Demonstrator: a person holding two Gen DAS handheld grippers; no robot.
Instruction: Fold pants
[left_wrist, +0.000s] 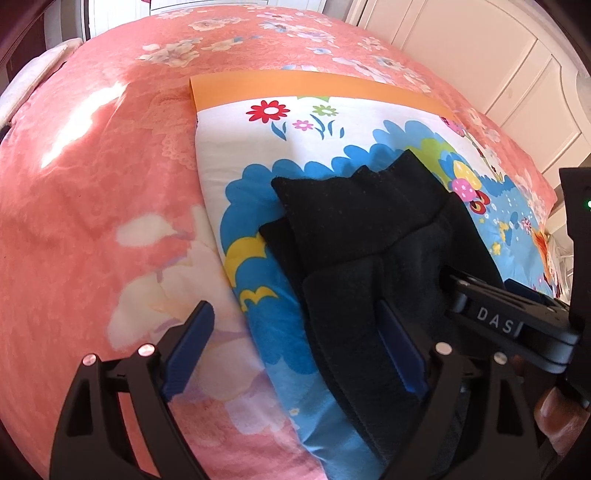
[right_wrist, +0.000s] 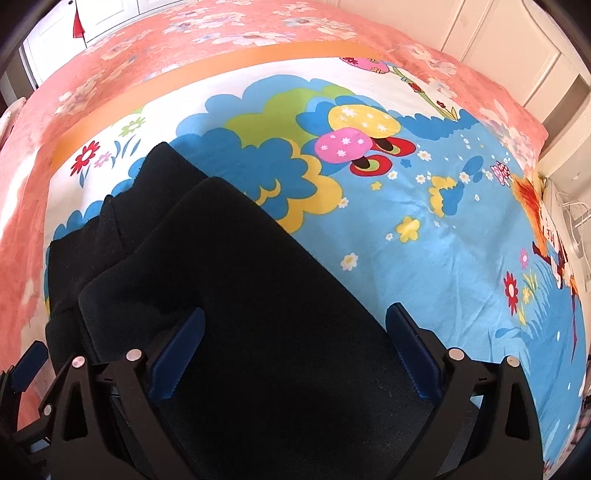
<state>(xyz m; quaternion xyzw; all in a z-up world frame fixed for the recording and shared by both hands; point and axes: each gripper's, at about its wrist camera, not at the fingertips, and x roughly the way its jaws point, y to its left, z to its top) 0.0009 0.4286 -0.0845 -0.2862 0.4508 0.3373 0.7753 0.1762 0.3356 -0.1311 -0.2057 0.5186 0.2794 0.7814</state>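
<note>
Both hand-held grippers (left (left_wrist: 291, 350), right (right_wrist: 295, 354)) spread apart over black pants (right_wrist: 229, 295) at lower centre; risk of layers slipping, fold loosening.

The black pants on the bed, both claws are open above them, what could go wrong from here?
1. The black pants lie in bunched, overlapping layers, so a claw might pinch only the top layer and the fold could come out crooked.
2. The left claw straddles the pants' edge, so it may also catch the cartoon sheet.
3. The right claw sits close beside the left one; they could bump.
</note>
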